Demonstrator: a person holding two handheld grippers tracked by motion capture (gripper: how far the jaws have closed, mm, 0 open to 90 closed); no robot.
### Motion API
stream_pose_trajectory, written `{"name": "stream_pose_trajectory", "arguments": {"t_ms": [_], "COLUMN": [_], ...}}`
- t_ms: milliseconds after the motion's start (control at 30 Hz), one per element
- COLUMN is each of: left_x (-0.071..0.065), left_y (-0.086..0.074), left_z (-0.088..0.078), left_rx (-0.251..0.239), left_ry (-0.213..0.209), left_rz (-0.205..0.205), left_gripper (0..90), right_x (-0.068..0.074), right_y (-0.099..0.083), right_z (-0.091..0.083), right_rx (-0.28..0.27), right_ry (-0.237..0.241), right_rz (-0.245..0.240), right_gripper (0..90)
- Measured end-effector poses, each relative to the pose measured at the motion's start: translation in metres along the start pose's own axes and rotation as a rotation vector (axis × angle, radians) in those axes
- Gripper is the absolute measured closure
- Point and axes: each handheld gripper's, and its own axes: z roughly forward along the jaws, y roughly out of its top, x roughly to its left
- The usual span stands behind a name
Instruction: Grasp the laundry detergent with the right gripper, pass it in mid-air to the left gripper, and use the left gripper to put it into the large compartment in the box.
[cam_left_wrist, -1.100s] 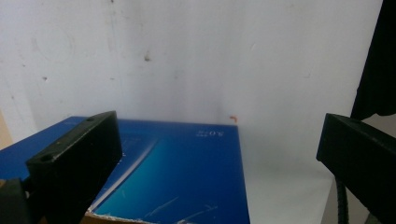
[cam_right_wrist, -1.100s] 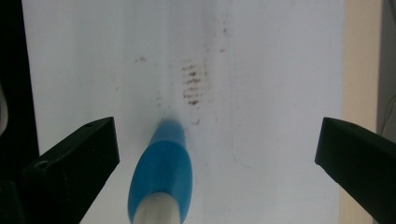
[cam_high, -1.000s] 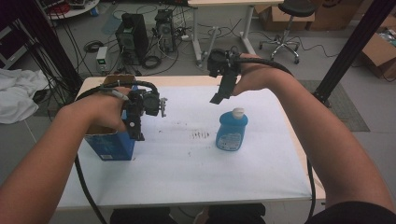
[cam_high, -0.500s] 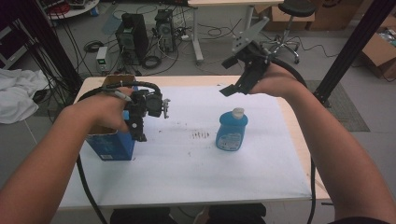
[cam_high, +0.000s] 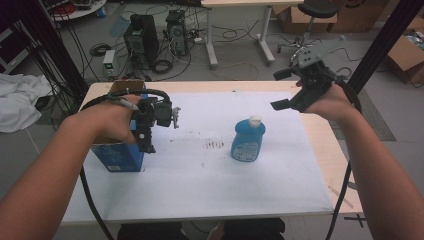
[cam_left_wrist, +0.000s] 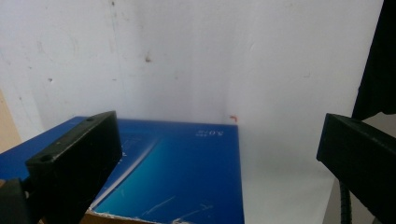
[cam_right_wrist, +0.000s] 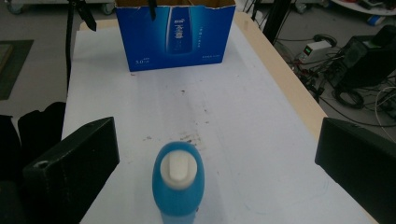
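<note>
1. Right then, one blue bottle with a white cap stood upright on the white sheet covering the bench, roughly mid-sheet towards the right.
2. One blue box, open at the top, sat at the left of the sheet, well apart from the bottle.
3. Two tools were in play. The left tool hung just above the box's right edge, jaws spread wide with nothing between them; in the left gripper view the box lay beneath its jaws.
4. The right tool was held high over the bench's far right corner, jaws wide apart and holding nothing.
5. From the right gripper view, the bottle sat between the jaws but below them, untouched, with the box beyond it.
6. One dark smudge marked the sheet between box and bottle.
</note>
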Motion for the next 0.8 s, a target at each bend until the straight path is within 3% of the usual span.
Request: {"name": "stream_pose_trajectory", "arguments": {"t_ms": [100, 267, 367, 567, 800], "left_x": [0.0, 0.0, -0.001, -0.003, -0.005], "left_y": [-0.001, 0.0, 0.0, 0.0, -0.001], "left_z": [0.001, 0.002, 0.002, 0.001, 0.003], "left_rx": [0.002, -0.003, -0.003, -0.003, 0.0], "left_ry": [-0.002, -0.005, -0.004, -0.004, -0.008], "left_rz": [-0.002, -0.003, -0.002, -0.001, -0.002], "left_gripper": [0.4, 0.4, 0.5, 0.5, 0.4], "right_x": [0.003, 0.004, 0.004, 0.008, 0.011], "right_y": [-0.021, -0.054, -0.075, -0.095, -0.115], "right_z": [-0.01, -0.013, -0.005, 0.011, 0.029], "right_rx": [-0.026, -0.041, -0.032, 0.005, -0.014], "right_ry": [-0.012, -0.038, -0.041, -0.025, 0.003], "right_rz": [0.019, 0.061, 0.084, 0.093, 0.108], "right_gripper": [0.0, 0.0, 0.0, 0.0, 0.0]}}
